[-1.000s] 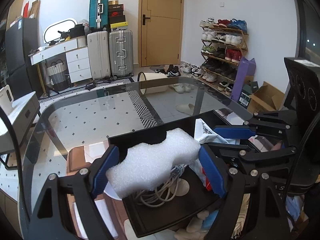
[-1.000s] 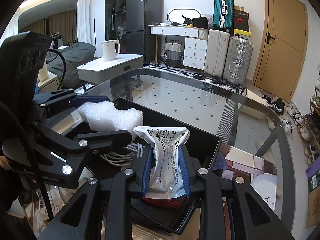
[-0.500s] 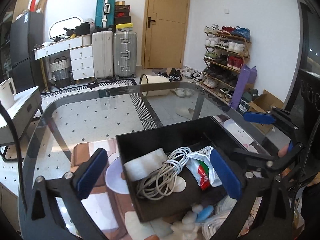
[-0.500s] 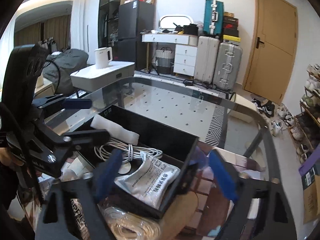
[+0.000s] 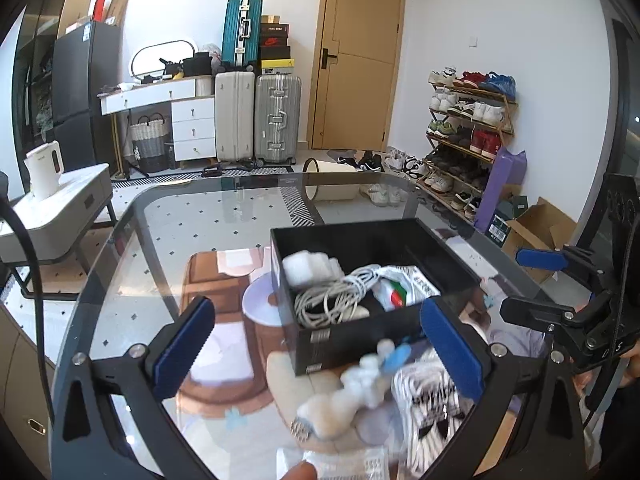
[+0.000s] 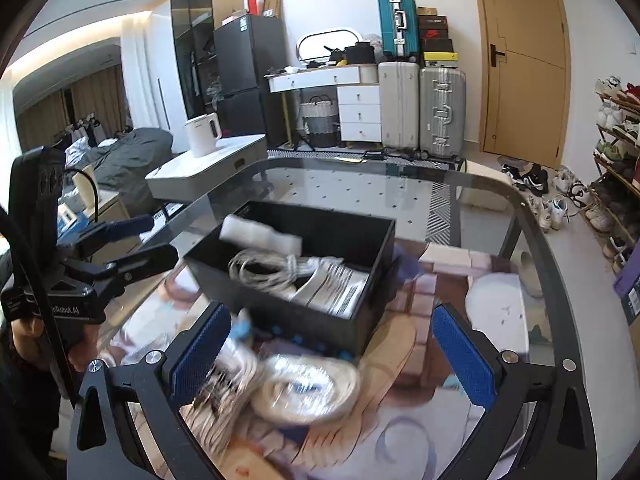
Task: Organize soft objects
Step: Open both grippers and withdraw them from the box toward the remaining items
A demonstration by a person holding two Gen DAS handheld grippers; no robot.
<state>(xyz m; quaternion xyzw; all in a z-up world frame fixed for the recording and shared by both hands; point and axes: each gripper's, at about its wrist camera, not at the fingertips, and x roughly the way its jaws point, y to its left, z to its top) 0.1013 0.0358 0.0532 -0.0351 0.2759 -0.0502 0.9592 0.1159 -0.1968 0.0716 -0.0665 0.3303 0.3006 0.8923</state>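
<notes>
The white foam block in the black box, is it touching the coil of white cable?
Touching. In the left wrist view the foam block lies against the cable coil inside the black box, with no gap between them.

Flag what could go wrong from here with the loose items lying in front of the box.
1. The items at the glass table's near edge, a wrapped cable coil and white foam pieces, are blurred and crowded; a grab may catch two at once.
2. The black box already holds foam, cable and a pouch, so additions could snag the cable.
</notes>
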